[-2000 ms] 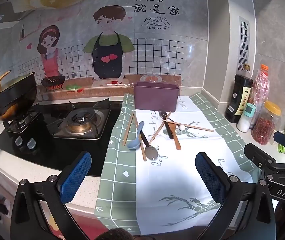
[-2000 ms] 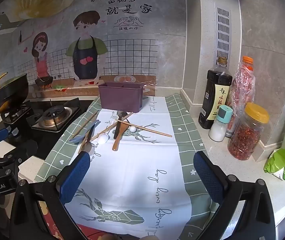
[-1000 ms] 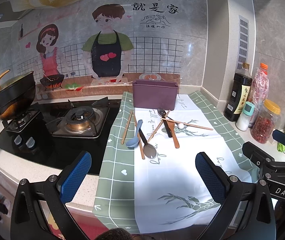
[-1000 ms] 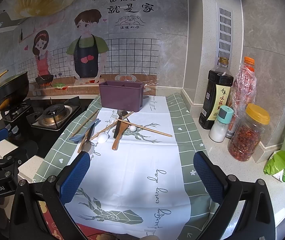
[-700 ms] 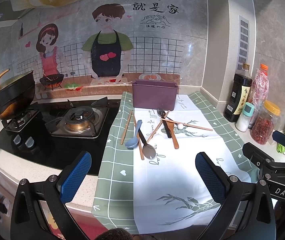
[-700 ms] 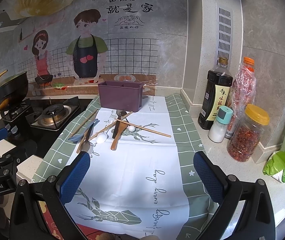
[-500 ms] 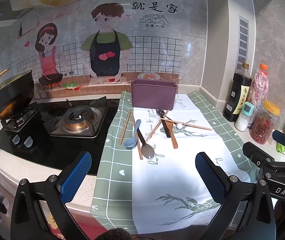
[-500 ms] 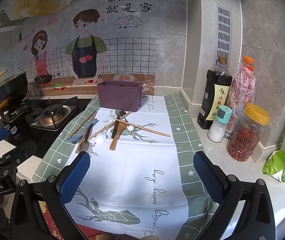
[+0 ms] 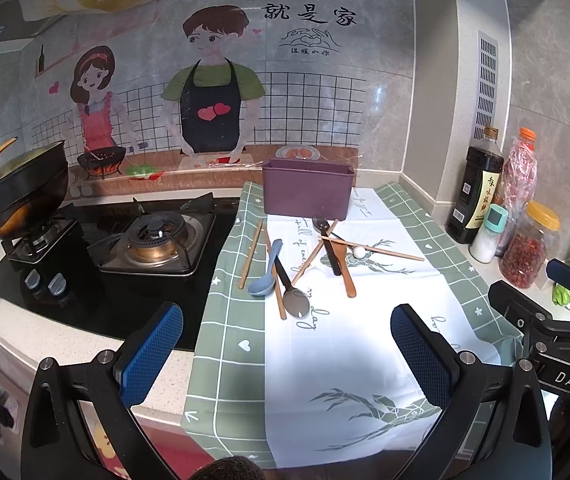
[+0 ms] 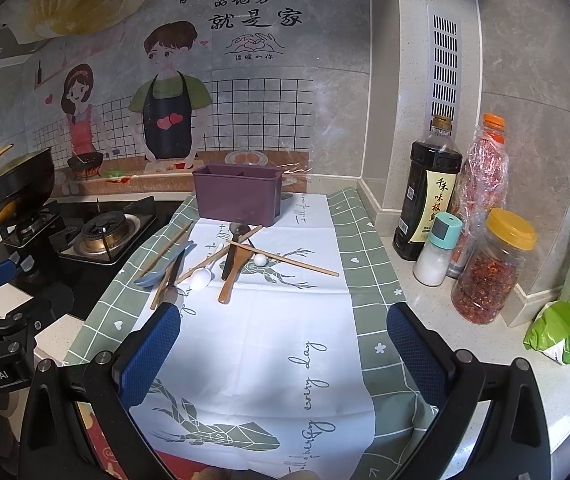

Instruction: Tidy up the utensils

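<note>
Left tool [image 9: 287, 354] and right tool [image 10: 283, 352]: both spread wide, holding nothing. Scattered utensils [image 9: 305, 258] lie at 12 o'clock, before the purple utensil holder [image 9: 308, 194].

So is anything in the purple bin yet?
No, the purple bin looks empty; the utensils lie on the cloth.

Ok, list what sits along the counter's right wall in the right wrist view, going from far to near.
Dark sauce bottle → orange-capped bottle → white shaker with teal cap → yellow-lidded jar of chili flakes → green bag.
</note>
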`<state>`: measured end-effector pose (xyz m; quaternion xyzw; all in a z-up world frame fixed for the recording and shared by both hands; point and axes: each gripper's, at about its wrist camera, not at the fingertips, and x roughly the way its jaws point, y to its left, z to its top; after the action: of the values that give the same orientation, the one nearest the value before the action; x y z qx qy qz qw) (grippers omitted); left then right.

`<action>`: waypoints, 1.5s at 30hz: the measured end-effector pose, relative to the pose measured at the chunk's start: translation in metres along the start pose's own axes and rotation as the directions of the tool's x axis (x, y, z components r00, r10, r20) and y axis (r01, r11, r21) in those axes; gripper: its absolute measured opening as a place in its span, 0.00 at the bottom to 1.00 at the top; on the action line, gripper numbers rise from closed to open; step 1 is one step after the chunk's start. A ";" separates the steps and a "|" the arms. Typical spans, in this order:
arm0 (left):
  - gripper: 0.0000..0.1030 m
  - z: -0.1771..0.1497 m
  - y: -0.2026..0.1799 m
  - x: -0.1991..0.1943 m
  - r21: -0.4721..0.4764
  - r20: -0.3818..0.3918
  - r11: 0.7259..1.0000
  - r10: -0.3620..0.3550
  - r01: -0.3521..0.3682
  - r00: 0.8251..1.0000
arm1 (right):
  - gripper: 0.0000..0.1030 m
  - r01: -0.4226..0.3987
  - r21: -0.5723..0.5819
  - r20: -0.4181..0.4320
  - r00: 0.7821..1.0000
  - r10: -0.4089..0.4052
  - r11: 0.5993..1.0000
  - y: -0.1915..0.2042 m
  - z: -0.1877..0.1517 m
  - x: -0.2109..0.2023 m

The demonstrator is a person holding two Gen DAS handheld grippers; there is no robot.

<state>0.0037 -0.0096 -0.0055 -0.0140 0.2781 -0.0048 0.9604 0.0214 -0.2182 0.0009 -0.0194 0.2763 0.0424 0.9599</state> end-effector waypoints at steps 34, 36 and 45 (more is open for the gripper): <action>1.00 0.036 0.002 0.028 0.047 0.017 0.999 -0.009 0.008 1.000 | 1.00 0.018 -0.027 0.023 1.000 -0.018 0.999 0.001 0.026 0.022; 1.00 0.043 0.005 0.039 0.054 0.011 0.998 -0.009 0.008 1.000 | 1.00 0.022 -0.027 0.023 1.000 -0.021 0.999 0.001 0.033 0.031; 1.00 0.072 0.040 0.107 0.049 -0.052 0.998 -0.027 0.029 0.998 | 1.00 0.049 -0.052 0.001 0.999 -0.049 0.997 0.009 0.071 0.093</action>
<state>0.1327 0.0300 -0.0026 0.0062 0.3024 -0.0254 0.9528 0.1369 -0.1986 0.0111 -0.0513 0.2746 0.0259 0.9598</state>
